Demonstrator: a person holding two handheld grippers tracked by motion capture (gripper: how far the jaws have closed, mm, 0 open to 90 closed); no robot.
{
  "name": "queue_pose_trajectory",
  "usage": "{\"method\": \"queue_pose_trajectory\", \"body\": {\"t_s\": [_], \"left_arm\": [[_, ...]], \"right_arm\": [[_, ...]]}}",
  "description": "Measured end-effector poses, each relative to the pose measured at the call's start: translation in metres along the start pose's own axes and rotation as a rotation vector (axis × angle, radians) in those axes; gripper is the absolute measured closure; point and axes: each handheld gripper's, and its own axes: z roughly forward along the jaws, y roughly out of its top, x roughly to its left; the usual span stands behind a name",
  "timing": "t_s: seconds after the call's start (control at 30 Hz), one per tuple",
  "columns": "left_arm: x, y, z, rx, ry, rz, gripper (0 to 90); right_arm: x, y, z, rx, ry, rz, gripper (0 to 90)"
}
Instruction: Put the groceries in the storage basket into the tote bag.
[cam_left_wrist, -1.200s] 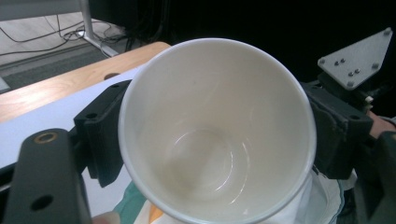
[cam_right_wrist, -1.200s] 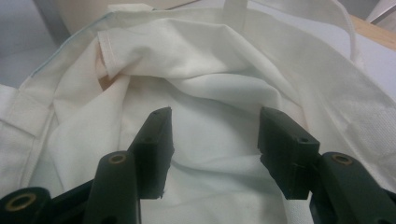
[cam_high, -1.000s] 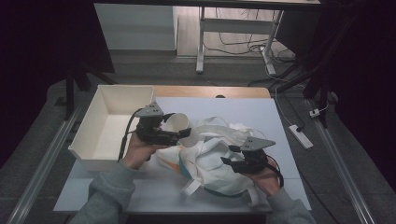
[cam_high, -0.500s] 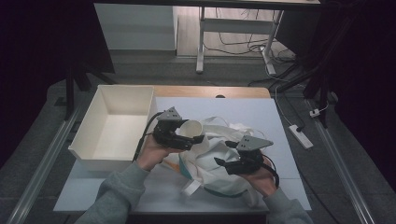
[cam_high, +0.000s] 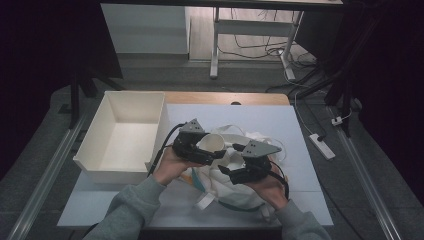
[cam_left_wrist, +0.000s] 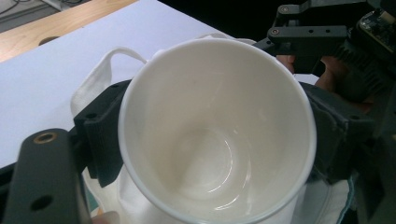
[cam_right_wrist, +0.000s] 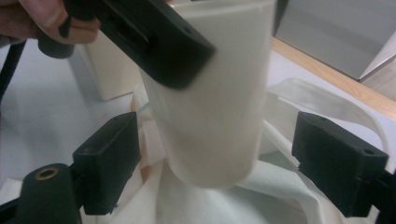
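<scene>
A white paper cup hangs tilted over a crumpled white cloth bag at the table's middle, with my left gripper shut on its sides. In the left gripper view the cup's empty inside faces the camera between the two black jaws. My right gripper stands open just right of the cup, above the bag. In the right gripper view its jaws stand wide apart, with the cup's lower end between and just beyond them, over the bag's cloth. A hand shows at top left.
An empty white bin stands on the table's left part. The bag's straps trail toward the back. Bare white tabletop lies behind and right of the bag, with a wooden strip along the far edge.
My left gripper has carried the cup to the right, from beside the bin to over the bag, close to my right gripper. The right gripper has stayed near the bag, open.
</scene>
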Motion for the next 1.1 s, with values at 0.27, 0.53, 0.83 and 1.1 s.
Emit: {"method": "queue_pose_trajectory", "body": {"t_s": [0.27,0.53,0.83,1.1], "left_arm": [[-0.005,0.002,0.007,0.006,-0.016,0.008,19.4],[-0.009,0.002,0.01,0.015,-0.019,0.018,19.4],[-0.009,0.001,0.013,0.029,-0.018,0.019,19.0],[-0.01,0.003,0.002,-0.033,-0.006,0.004,15.3]], "right_arm": [[0.007,0.004,0.012,0.01,-0.012,-0.027,12.5],[0.007,0.004,0.017,0.004,-0.029,-0.024,21.4],[0.007,0.003,0.017,0.021,-0.037,-0.039,22.4],[0.006,-0.002,0.019,0.053,-0.058,-0.058,22.6]]}}
